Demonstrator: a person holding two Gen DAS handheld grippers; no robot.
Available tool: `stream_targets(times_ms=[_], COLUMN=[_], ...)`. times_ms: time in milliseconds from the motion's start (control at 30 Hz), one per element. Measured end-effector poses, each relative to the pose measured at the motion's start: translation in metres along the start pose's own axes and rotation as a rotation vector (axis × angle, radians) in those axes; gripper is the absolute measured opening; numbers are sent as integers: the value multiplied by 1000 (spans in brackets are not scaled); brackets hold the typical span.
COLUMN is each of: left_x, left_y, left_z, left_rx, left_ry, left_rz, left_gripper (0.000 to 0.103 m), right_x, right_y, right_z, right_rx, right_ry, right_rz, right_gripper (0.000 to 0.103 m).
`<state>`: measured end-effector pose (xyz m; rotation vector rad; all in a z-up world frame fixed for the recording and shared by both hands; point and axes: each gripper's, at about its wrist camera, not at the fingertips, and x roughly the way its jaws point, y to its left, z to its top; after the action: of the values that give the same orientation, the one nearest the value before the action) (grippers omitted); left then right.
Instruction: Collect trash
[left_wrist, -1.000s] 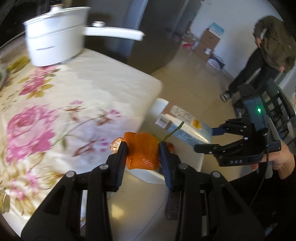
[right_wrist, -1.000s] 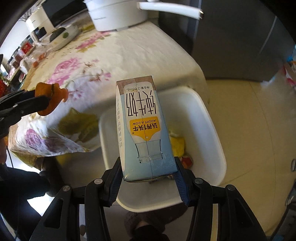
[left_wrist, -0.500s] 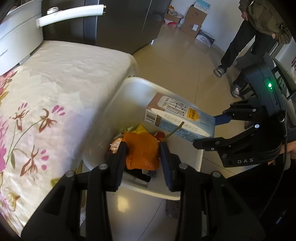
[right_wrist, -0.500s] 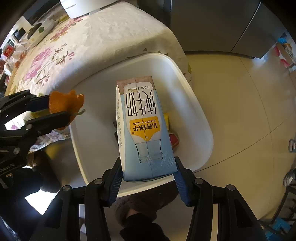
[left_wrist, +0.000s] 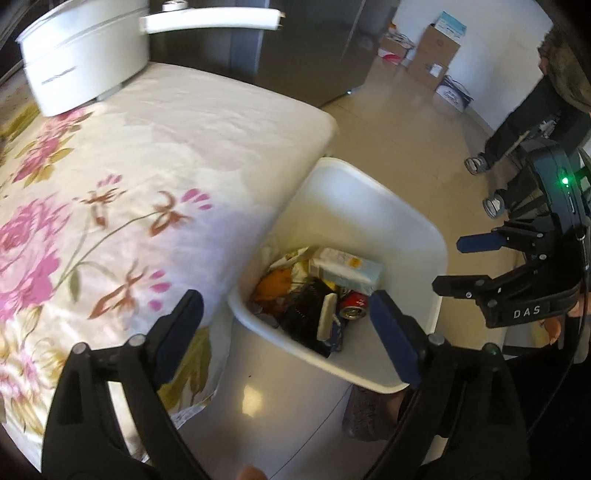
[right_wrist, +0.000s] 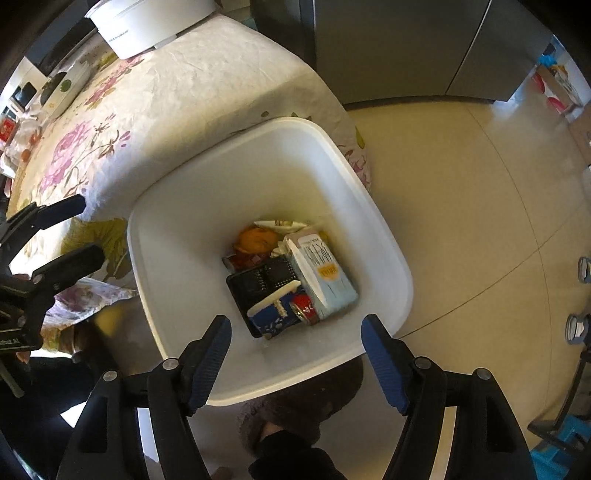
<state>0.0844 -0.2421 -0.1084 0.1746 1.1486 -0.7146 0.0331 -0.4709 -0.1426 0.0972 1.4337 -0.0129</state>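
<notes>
- In the white bin (right_wrist: 373, 236) on the floor lies the trash: a pale blue milk carton (right_wrist: 325, 277) on its side, an orange peel (right_wrist: 256, 240) by the far wall, a red can (right_wrist: 304, 308), a black tray (right_wrist: 262, 282) and a blue-and-white wrapper (right_wrist: 271, 314).
- The carton touches the can and the tray; the peel sits just beside the tray (what lies under the pile cannot be told).
- Above the bin's near rim, the right gripper (right_wrist: 295, 350) points straight down, its jaws opening with nothing between them.
- The left gripper (left_wrist: 286, 325) tilts down toward the bin from the tabletop side, its jaws also opening wide and empty; the trash shows in the gap below.
- The bin stands against the corner of the tabletop (left_wrist: 184, 122), which wears a cloth with pink flowers.
- A white pot (left_wrist: 85, 59) with a long handle stands at the tabletop's far end.
- A person (left_wrist: 535, 110) stands well apart on the tiled floor, near cardboard boxes (left_wrist: 436, 55).
</notes>
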Motion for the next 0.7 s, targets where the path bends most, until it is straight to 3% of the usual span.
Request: stream_targets(times_ms=[167, 533, 700], left_x=[-17, -66, -92], left_y=[10, 34, 42], left_z=[-10, -43, -56], left_rx=[-39, -192, -219], left_ry=[-28, -92, -158], left_rz=[47, 136, 252], left_gripper=[101, 102, 102], right_x=[-12, -40, -61], right_y=[14, 58, 82], right_z=[0, 3, 4], right_rx=[-12, -67, -99], right_ry=[-31, -138, -227], right_rz=[-3, 6, -5], right_gripper=[78, 81, 83])
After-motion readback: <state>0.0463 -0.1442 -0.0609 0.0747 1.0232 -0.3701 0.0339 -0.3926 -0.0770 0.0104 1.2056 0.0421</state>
